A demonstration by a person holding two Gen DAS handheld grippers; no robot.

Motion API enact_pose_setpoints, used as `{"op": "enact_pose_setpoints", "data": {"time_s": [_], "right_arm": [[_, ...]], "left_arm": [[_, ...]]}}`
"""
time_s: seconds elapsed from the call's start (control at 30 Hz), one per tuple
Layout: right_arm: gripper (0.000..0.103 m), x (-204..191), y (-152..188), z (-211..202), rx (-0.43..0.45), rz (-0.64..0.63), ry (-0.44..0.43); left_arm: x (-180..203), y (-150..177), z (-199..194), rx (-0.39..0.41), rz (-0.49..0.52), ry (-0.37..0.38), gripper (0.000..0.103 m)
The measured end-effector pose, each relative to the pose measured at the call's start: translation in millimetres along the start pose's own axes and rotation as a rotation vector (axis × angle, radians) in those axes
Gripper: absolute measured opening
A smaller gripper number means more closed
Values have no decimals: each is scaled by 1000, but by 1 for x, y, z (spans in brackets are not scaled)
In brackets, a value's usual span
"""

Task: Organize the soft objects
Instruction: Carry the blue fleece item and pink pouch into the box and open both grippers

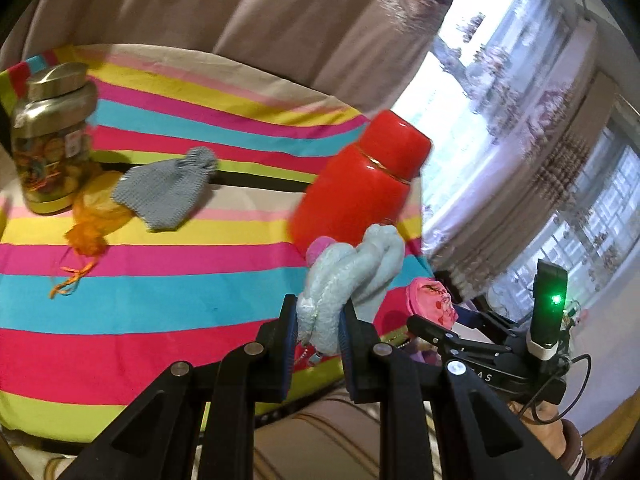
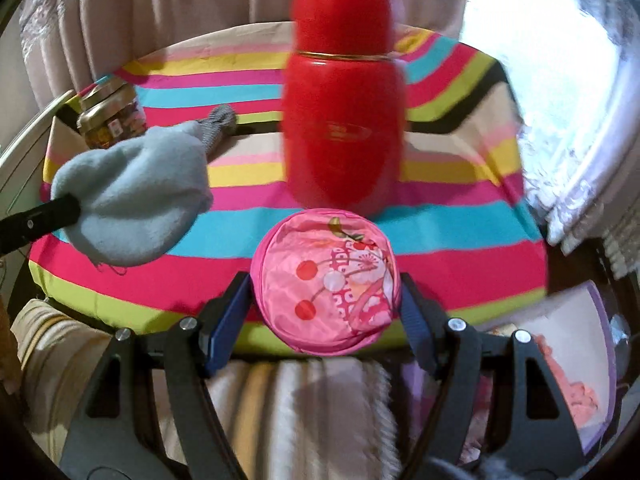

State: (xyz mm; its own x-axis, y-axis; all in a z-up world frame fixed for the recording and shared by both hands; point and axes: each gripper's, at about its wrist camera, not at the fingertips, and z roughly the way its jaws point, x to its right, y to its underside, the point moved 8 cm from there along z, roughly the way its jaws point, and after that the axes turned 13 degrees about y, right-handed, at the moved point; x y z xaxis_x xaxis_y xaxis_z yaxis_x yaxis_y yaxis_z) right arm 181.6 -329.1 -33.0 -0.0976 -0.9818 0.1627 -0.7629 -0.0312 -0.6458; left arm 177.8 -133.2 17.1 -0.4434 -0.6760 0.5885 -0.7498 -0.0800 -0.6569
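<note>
Two lidded containers stand on the striped desk (image 1: 160, 292), a red flask (image 2: 344, 120) and a filled jar (image 1: 50, 140) (contents unclear), while left tongs (image 1: 318, 324) pinch an upright pale-blue plush (image 1: 348, 276) and right tongs (image 2: 326, 300) clamp a round pink pouch (image 2: 326, 280).

Bright window (image 1: 500, 92) glare at right, motion blur, fisheye-bent edges with dark corners.

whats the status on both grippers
Left gripper shut on pale blue plush. Right gripper shut on pink round pouch. Red flask close ahead.
</note>
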Motion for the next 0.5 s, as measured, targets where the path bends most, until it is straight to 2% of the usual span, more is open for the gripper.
{"op": "enact_pose_setpoints", "data": {"time_s": [0.5], "right_arm": [[75,144,54,-15,-58,180,154]], "left_arm": [[88,26,61,-125,49,117,20]]}}
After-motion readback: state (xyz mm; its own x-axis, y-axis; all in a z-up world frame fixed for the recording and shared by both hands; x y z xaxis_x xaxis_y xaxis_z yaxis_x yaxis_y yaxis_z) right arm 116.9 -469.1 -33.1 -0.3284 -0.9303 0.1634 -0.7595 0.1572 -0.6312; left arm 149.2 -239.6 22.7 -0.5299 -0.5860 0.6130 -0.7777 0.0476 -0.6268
